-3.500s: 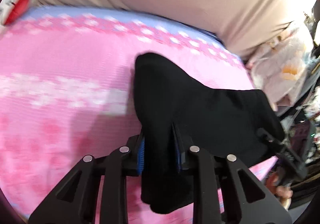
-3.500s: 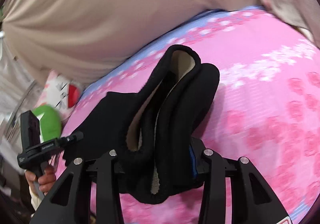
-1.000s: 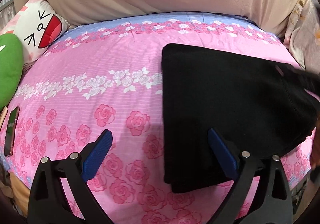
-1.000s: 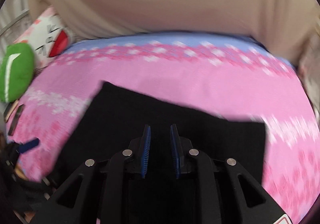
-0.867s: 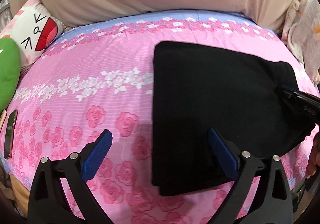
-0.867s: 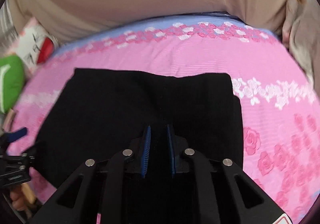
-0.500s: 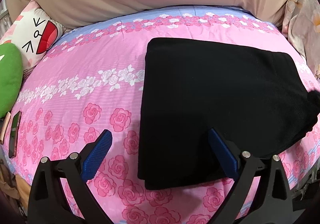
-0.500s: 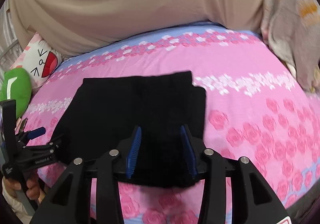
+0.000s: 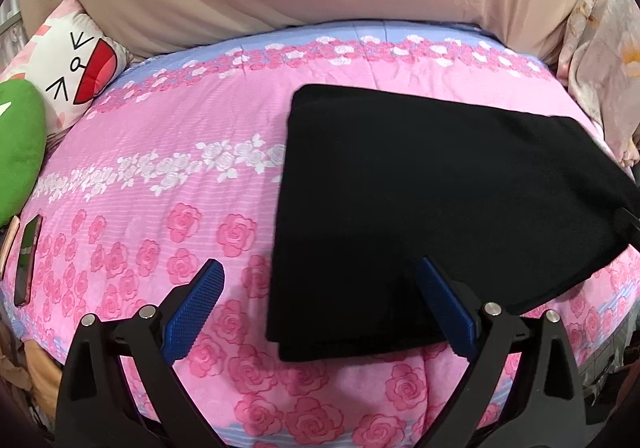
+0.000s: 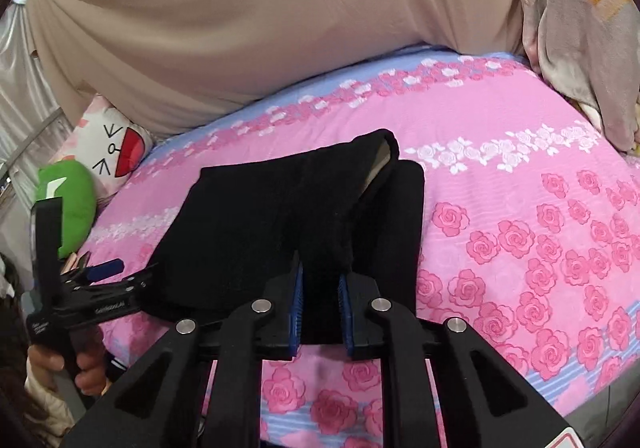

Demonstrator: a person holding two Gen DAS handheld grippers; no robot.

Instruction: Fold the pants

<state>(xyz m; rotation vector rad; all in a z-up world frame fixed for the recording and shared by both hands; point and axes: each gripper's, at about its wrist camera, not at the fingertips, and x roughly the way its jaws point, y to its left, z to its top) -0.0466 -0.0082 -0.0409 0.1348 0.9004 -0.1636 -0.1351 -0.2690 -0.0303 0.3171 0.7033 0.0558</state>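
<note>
Since a second ago the right claw (image 10: 320,314) has been swung across the bed (image 10: 520,167) to the near right corner of the pants (image 10: 280,215), and a fold of black cloth has been drawn up between its blue pads, a lip of pale lining being shown at the raised far end; the jaws are closing, with that ridge of cloth between them and seemingly already pinched. Across the pink rose bedspread (image 9: 160,175) the pants (image 9: 440,199) lie as a flat, already folded black rectangle, ahead of and to the right of the left claw (image 9: 320,308), whose jaws are spread wide and hold nothing, its right pad hovering over the near edge. Soft, thick and fleece-lined cloth is suggested, light but limp, so sagging and slipping of the layers are to be expected unless all layers are gripped together at an edge or corner. From the left claw, the long axis is seen running left to right, slightly away toward the right. A green cushion (image 9: 16,151) and a cartoon pillow (image 9: 80,71) lie far left.
</note>
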